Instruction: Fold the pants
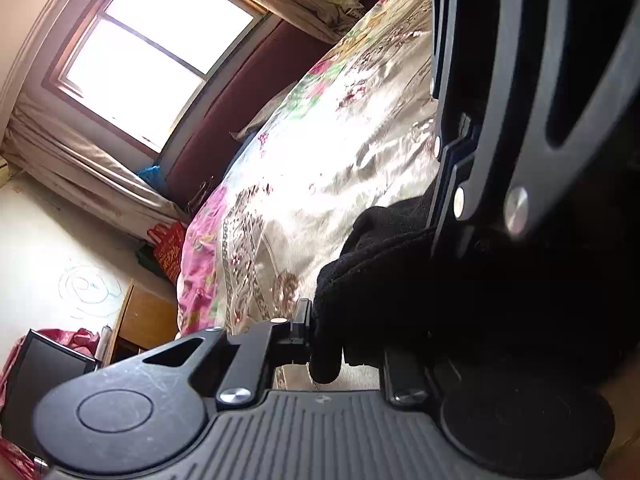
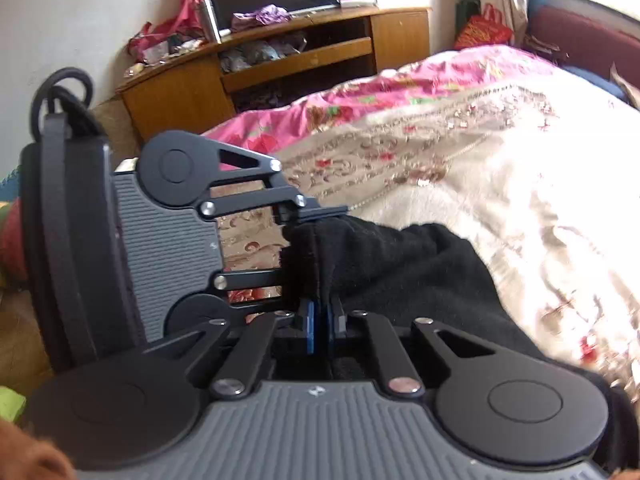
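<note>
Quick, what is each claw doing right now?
Left gripper: shut on the black fleece pants.
Right gripper: shut on the same pants.

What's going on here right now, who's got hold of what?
Both handheld grippers are clamped on the black pants over the floral bedspread. The right gripper pinches an edge of the fabric between its blue pads; the left gripper grips the same edge right beside it, turned sideways. The rest of the pants lies bunched on the bed.

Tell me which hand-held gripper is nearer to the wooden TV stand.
Left. In the right wrist view, the left hand-held gripper sits between the right hand-held gripper and the wooden TV stand, both clamping the black pants.
</note>
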Tool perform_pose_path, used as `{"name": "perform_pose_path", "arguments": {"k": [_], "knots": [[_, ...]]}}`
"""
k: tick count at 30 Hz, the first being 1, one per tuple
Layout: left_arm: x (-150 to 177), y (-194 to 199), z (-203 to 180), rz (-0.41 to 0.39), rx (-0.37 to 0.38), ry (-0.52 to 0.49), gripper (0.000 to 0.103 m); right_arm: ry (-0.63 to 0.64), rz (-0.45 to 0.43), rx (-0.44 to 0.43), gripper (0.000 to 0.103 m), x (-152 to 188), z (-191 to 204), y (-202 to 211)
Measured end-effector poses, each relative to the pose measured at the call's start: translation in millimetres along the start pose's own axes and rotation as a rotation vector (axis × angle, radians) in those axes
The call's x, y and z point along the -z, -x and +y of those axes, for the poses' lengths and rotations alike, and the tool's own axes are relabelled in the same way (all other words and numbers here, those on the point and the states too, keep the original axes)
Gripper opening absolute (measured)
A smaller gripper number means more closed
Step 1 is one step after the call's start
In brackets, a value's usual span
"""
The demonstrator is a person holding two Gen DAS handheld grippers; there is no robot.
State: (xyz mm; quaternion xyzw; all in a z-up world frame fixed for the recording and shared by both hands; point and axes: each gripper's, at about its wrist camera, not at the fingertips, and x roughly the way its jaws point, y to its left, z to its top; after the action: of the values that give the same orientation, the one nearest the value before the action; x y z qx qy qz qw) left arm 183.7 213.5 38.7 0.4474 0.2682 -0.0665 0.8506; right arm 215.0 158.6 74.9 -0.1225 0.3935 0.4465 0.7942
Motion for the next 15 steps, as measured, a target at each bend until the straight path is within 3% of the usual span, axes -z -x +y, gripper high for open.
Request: {"name": "perform_pose_path", "arguments": {"k": [5, 8, 12, 15], "knots": [[36.9, -18.4, -38.6, 0.132, 0.019, -0.096, 0.035, -0.083, 0.139, -0.022, 0.018, 29.7, 2.6, -46.7], [46.1, -17.8, -60.5, 0.16, -0.009, -0.181, 0.034, -0.043, 0.123, -0.03, 0.02, 37.1, 6.8, -40.7], [45.0, -7.4, -50.3, 0.221, -0.006, -0.111, 0.039, -0.052, 0.12, -0.076, 0.023, 35.7, 1.3, -20.2], [41.7, 7.8, -37.3, 0.249, -0.044, -0.065, 0.042, -0.077, 0.078, -0.073, 0.024, 39.7, -5.0, 4.3]]}}
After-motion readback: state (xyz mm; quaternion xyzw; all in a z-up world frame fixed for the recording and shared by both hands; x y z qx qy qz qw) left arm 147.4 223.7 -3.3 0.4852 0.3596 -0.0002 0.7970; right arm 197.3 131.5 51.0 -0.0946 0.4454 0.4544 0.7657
